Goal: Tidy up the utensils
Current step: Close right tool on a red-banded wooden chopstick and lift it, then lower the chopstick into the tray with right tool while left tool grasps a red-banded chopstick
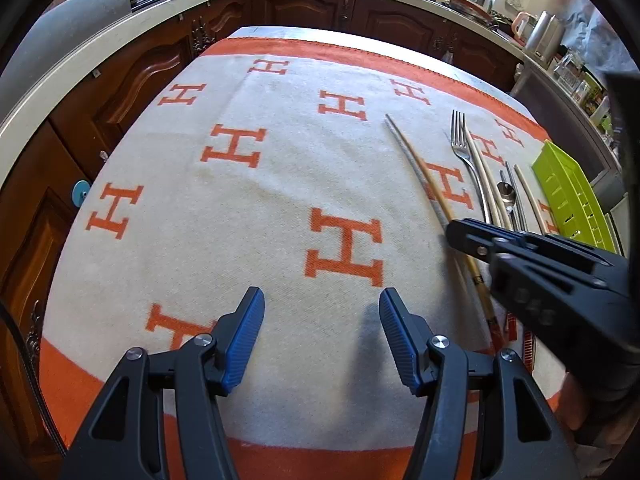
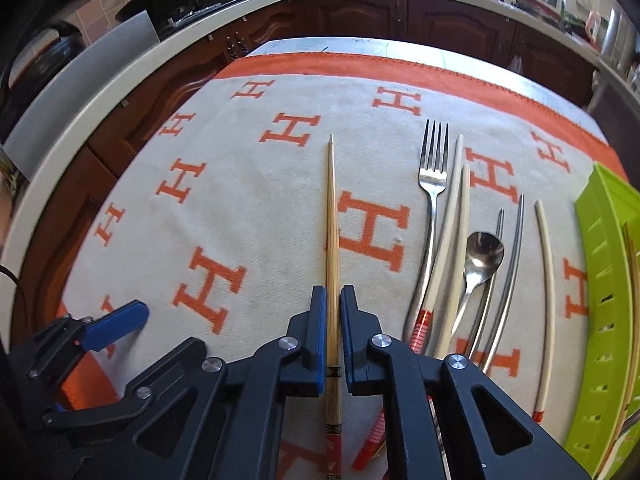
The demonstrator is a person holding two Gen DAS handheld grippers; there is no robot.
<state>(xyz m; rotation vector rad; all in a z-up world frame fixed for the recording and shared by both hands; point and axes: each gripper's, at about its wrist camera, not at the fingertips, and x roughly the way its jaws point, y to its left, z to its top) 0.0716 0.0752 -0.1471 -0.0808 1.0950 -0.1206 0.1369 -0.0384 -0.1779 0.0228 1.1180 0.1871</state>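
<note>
My right gripper (image 2: 333, 300) is shut on a bamboo chopstick (image 2: 331, 216) that points away over the cloth; it also shows in the left wrist view (image 1: 424, 174), with the right gripper (image 1: 460, 234) over it. To its right lie a steel fork (image 2: 433, 184), cream chopsticks (image 2: 454, 216), a steel spoon (image 2: 482, 254), steel chopsticks (image 2: 510, 264) and another cream chopstick (image 2: 547, 280). A green slotted tray (image 2: 600, 280) stands at the far right, a chopstick inside it. My left gripper (image 1: 322, 300) is open and empty above the cloth.
The table carries a cream cloth (image 1: 260, 208) with orange H letters and an orange border. Dark wooden kitchen cabinets (image 1: 132, 76) and a pale countertop run around the far and left sides. The green tray also shows in the left wrist view (image 1: 572, 192).
</note>
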